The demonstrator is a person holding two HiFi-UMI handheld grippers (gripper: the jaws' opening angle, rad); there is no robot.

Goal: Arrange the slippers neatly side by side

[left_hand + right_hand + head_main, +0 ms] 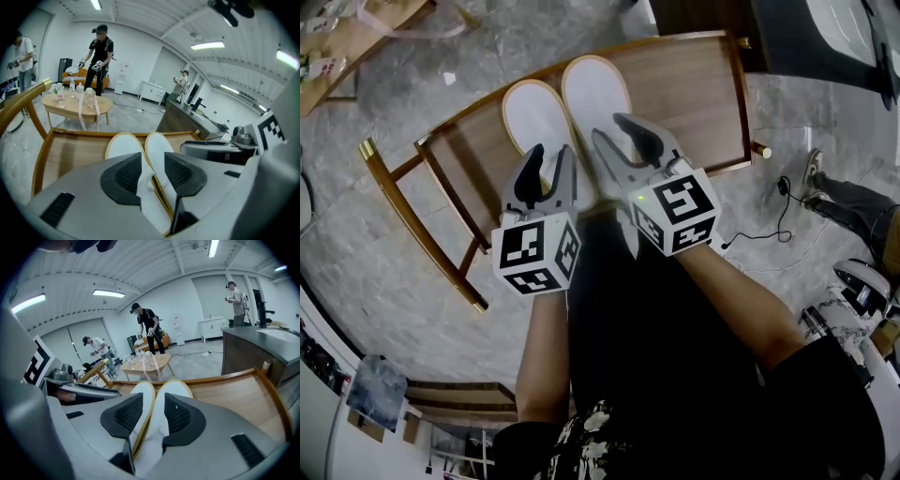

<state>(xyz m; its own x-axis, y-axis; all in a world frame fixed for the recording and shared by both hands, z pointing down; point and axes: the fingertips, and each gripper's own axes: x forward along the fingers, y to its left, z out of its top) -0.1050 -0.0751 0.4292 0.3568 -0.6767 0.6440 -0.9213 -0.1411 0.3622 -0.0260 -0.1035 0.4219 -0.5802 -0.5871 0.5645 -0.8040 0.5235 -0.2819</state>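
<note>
Over the slippers' (539, 117) heels, my left gripper (550, 167) and right gripper (623, 141) have fingers spread, empty; the pair looks light, soft, best pinched at the sole rim.

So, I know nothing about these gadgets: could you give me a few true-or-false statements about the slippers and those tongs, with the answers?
1. One white slipper lies right beside the other slipper on the wooden tray. True.
2. The left tongs are clamped on a slipper. False: their jaws stand apart; a slipper's edge shows between them, but it is not pinched.
3. The right tongs are open. True.
4. The slippers are stacked one on top of the other. False: they lie flat, side by side.
</note>
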